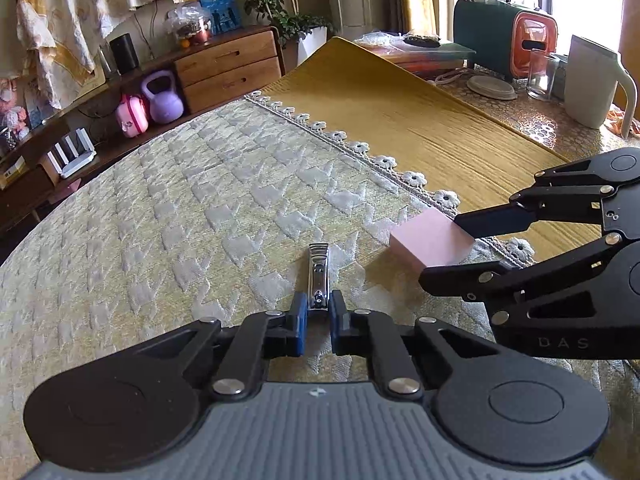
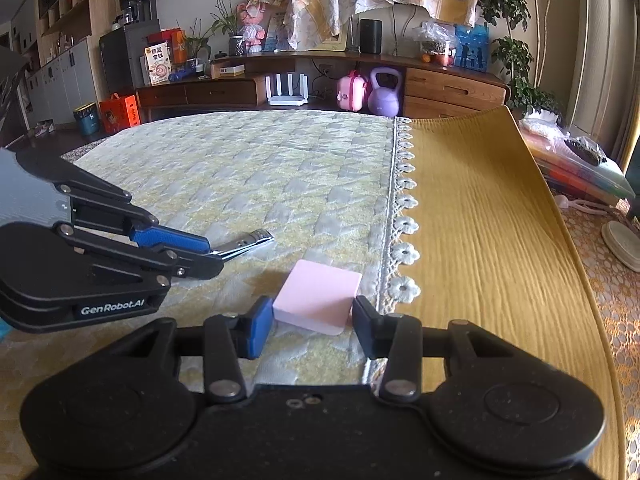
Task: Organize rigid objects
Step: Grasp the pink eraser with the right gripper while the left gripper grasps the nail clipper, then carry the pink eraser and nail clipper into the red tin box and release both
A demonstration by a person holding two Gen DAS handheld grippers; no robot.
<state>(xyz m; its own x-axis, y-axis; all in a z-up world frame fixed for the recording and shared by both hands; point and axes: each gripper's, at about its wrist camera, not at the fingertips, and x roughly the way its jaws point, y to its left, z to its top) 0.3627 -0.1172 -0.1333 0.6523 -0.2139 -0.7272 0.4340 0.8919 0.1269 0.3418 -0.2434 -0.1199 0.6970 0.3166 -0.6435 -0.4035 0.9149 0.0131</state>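
We look from each wrist, low and close over the quilted counter, tilted down past our own claw toward the far sideboard; both views share the pink block and nail clipper

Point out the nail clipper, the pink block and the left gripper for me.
nail clipper (image 1: 318, 270): left wrist view, on its metal lever.
pink block (image 2: 320, 294): right wrist view, on its top face.
left gripper (image 1: 318, 304): left wrist view, midway between its fingertips.

glossy metal nail clipper, matt pink block
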